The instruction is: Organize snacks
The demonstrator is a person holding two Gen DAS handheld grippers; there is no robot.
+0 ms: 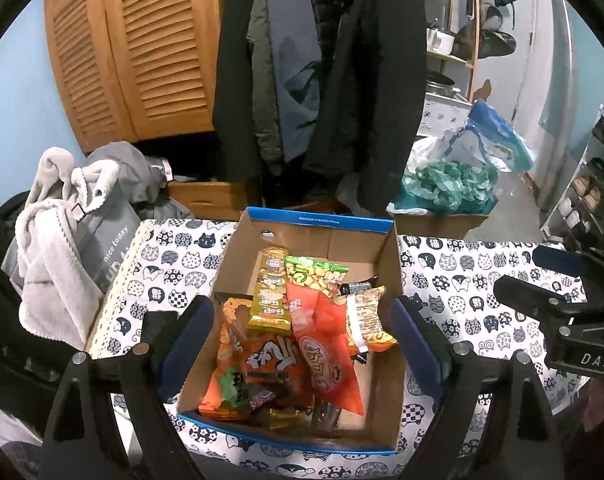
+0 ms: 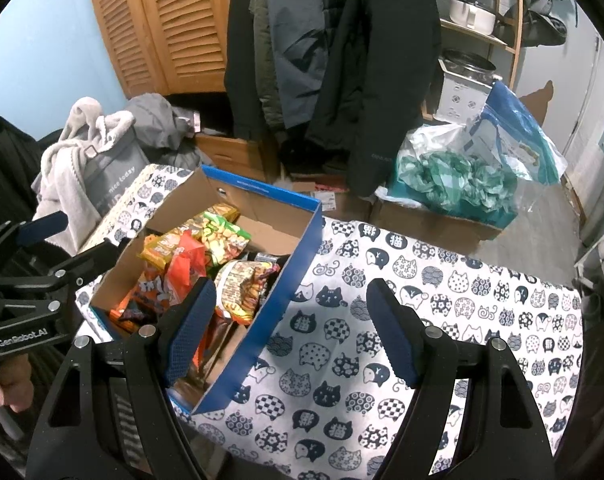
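Observation:
A blue-rimmed cardboard box point(image 1: 318, 222) sits on a table with a cat-print cloth point(image 1: 462, 280). Inside lie several snack packs: an orange pack point(image 1: 262, 364), a red pack point(image 1: 322, 344), a green nut pack point(image 1: 314, 274) and a yellow-green bar pack point(image 1: 270, 292). My left gripper point(image 1: 302, 344) is open and empty, held above the box with its fingers over the side walls. My right gripper point(image 2: 290, 328) is open and empty over the box's right wall point(image 2: 278, 300) and the cloth point(image 2: 442, 288). The snacks point(image 2: 206, 248) also show in the right wrist view.
Coats point(image 1: 314, 80) hang behind the table. A grey bag with a fleece point(image 1: 62, 240) stands at the left. Cardboard boxes and a bag with green paper point(image 1: 450, 184) sit on the floor at the right. A shoe rack point(image 1: 594, 184) is at the far right.

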